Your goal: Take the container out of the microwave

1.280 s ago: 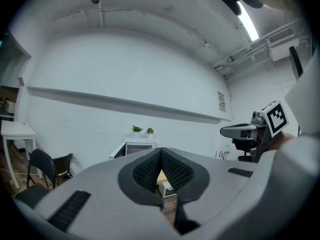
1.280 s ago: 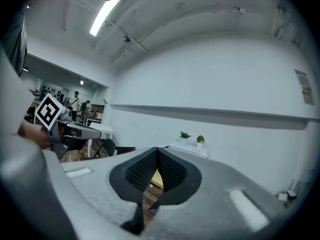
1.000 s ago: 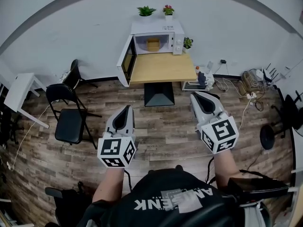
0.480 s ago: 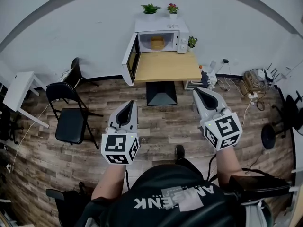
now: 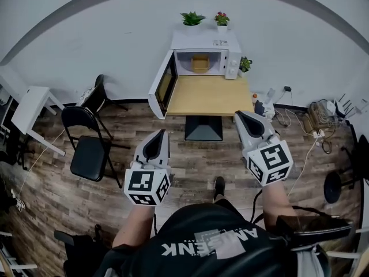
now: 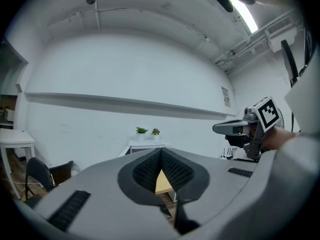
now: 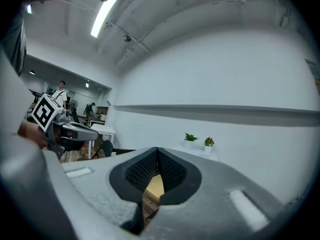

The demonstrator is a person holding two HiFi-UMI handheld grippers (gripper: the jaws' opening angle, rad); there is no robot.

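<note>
A white microwave (image 5: 203, 52) stands at the far end of a wooden table (image 5: 207, 96) against the wall, its door (image 5: 162, 88) swung open to the left. Inside sits a small tan container (image 5: 200, 64). Both grippers are held level over the floor, well short of the table. My left gripper (image 5: 159, 133) is shut and empty; its own view shows the tips (image 6: 161, 150) meeting, with the table beyond. My right gripper (image 5: 240, 116) is also shut with nothing in it, its tips (image 7: 157, 150) together.
Two potted plants (image 5: 192, 19) top the microwave, and a third (image 5: 245, 63) stands beside it. A black folding chair (image 5: 87, 149) and a white table (image 5: 31, 109) are at the left. Cables and boxes (image 5: 322, 112) lie on the floor at right.
The person has walked forward: microwave and table appear nearer and lower in the head view. Both grippers advanced with the person and stayed shut.
</note>
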